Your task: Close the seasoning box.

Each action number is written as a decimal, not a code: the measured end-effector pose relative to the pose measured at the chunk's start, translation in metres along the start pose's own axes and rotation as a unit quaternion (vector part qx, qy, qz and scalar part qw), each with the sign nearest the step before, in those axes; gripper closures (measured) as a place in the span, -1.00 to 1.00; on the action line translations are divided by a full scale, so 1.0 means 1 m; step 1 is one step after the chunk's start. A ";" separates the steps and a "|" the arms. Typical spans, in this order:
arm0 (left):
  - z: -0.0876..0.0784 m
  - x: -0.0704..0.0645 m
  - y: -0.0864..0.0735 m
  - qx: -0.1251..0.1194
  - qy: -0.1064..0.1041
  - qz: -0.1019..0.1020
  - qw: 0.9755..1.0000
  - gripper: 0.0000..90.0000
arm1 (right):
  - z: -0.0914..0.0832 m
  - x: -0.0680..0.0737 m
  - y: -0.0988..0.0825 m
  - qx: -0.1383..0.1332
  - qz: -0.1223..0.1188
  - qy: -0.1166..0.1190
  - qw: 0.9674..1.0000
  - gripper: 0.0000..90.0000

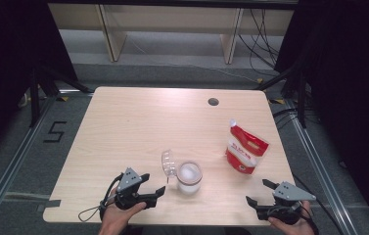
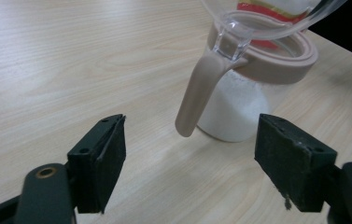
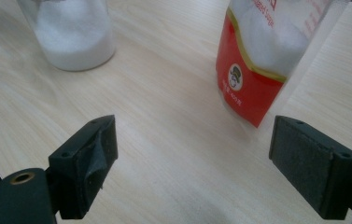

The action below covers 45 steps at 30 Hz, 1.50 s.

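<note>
1. The wooden table (image 1: 123, 127) stretches away from the person, its long side running left to right.
2. The red and white pouch (image 1: 245, 149) stands near the right edge, long axis upright and leaning a little, its torn top corner pointing up and away.
3. The clear jar (image 1: 190, 178) of white powder stands upright near the front middle, mouth up, a beige ring round its rim. Its clear lid (image 1: 169, 164) is flipped open to the left, standing on edge; the beige latch (image 2: 197, 95) hangs down the jar's side towards the left gripper.
4. The left gripper (image 1: 153, 190) sits just left of the jar, pointing at it. Its jaws are wide apart, gripping nothing, the latch just ahead of the gap and untouched.
5. The right gripper (image 1: 259, 192) rests at the front right corner, jaws spread wide and empty, aimed towards the pouch, well short of it.
</note>
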State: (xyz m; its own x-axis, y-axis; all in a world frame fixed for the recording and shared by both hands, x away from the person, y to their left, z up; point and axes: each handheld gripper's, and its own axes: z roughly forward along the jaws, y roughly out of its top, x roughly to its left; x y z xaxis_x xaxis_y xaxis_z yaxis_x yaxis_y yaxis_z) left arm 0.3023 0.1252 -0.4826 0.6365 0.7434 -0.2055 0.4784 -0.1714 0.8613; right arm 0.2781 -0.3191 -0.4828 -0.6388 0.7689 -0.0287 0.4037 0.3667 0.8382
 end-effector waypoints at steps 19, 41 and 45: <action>-0.007 0.001 0.017 -0.035 -0.006 0.048 0.998 0.65 | 0.000 0.001 0.000 -0.005 -0.014 -0.009 1.000 -0.63; -0.001 -0.010 0.031 -0.037 -0.007 0.079 0.996 0.90 | 0.000 0.003 0.001 0.000 -0.009 -0.001 1.000 -0.62; 0.001 -0.011 0.031 -0.037 -0.011 0.083 0.996 0.90 | 0.000 0.003 0.001 0.000 -0.004 0.005 1.000 -0.62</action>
State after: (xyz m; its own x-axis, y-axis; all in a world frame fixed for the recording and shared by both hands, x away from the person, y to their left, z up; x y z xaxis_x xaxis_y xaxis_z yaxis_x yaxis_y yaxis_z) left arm 0.3108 0.1114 -0.4540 0.7168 0.6941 -0.0664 0.3195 -0.2423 0.9161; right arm 0.2765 -0.3162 -0.4819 -0.6477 0.7613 -0.0298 0.3991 0.3723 0.8379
